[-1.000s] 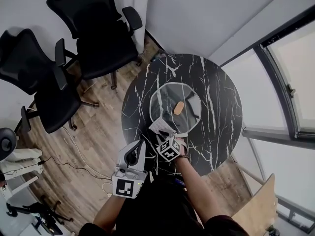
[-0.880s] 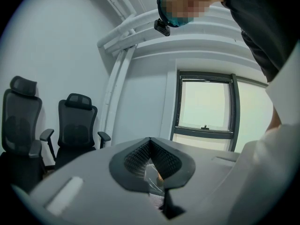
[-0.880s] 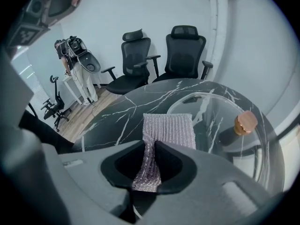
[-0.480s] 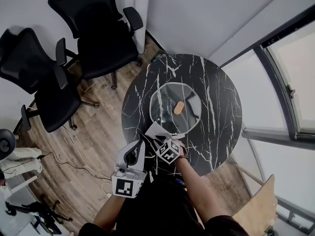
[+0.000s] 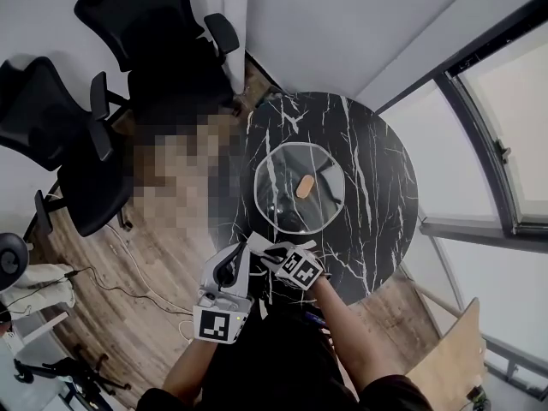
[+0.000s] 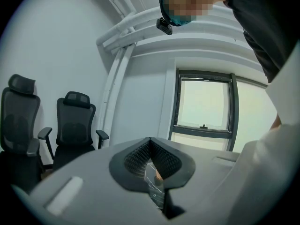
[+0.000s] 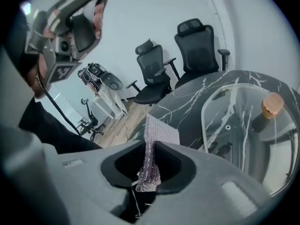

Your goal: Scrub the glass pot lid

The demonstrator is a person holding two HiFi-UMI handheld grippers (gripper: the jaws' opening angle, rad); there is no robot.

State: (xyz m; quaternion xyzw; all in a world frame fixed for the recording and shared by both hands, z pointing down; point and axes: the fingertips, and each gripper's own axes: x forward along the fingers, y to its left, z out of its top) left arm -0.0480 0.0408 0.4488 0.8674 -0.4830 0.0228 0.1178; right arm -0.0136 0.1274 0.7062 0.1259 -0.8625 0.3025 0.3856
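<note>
Presently, item by item.

- Right gripper (image 7: 152,146): my fingers (image 7: 174,163) pinch a silvery mesh cloth (image 7: 158,134), whose upper edge stands above them.
- Left gripper (image 6: 150,143): fingers pressed together with nothing between them, facing a window (image 6: 204,108). In the head view it sits off the worktop's near edge, beside the right gripper.
- Lid (image 5: 324,163): glass with a metal rim. It lies flat near the middle of the round black marble worktop (image 5: 381,187), tan knob (image 5: 304,186) up. The cloth is just beside its near rim.
- Markings: black-and-white square markers on each gripper's cube (image 5: 214,325).
- Two black chairs (image 5: 60,135) stand on the wood floor (image 5: 163,255).
</note>
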